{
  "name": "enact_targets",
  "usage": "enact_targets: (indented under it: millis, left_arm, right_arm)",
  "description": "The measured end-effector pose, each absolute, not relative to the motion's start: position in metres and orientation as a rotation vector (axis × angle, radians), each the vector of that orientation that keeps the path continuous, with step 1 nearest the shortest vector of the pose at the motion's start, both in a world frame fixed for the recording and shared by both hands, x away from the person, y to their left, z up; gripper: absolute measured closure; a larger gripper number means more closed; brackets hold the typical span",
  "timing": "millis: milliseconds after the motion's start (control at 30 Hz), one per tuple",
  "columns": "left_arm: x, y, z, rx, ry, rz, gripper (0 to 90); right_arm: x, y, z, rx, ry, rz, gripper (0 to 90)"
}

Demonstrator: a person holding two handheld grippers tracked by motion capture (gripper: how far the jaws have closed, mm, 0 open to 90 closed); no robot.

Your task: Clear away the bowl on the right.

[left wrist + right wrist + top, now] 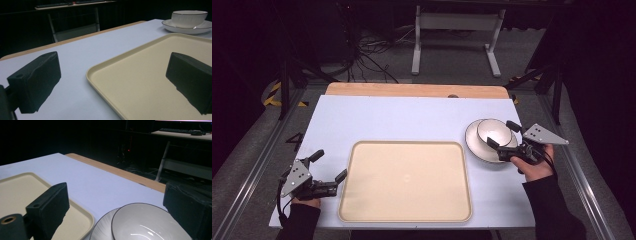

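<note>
nothing is moved yet: my right tongs (pixel 501 135) gape wide around the bowl (pixel 494 132) on its plate (pixel 475 145), gripping nothing, my left tongs (pixel 330 166) hang open by the bare tray (pixel 407 181).

A white bowl (pixel 494 131) with a thin dark rim line stands upright and empty on a white plate (pixel 475 145), which carries the same dark edge line. The bowl sits toward the plate's far right part, leaving the near left of the plate bare. Both lie just beside the right edge of the cream tray (pixel 362 200), near its far right corner.
</note>
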State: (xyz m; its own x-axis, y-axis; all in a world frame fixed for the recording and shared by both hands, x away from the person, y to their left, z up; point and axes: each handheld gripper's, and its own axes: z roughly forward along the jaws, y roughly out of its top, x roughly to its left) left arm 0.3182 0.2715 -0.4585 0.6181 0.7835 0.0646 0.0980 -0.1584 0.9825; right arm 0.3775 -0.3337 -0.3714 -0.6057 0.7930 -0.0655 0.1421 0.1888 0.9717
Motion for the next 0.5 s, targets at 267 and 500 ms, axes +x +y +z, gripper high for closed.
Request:
enact_targets:
  millis: [267, 500]
  left_arm:
    - [0.318, 0.271, -0.459, 1.639, 0.746, 0.710, 0.3]
    - [0.318, 0.271, -0.459, 1.640, 0.746, 0.710, 0.3]
  right_arm:
    - [0.383, -0.347, -0.370, 0.917, 1.871, 1.444, 6.7]
    - [0.388, -0.357, -0.369, 0.944, 1.858, 1.429, 6.8]
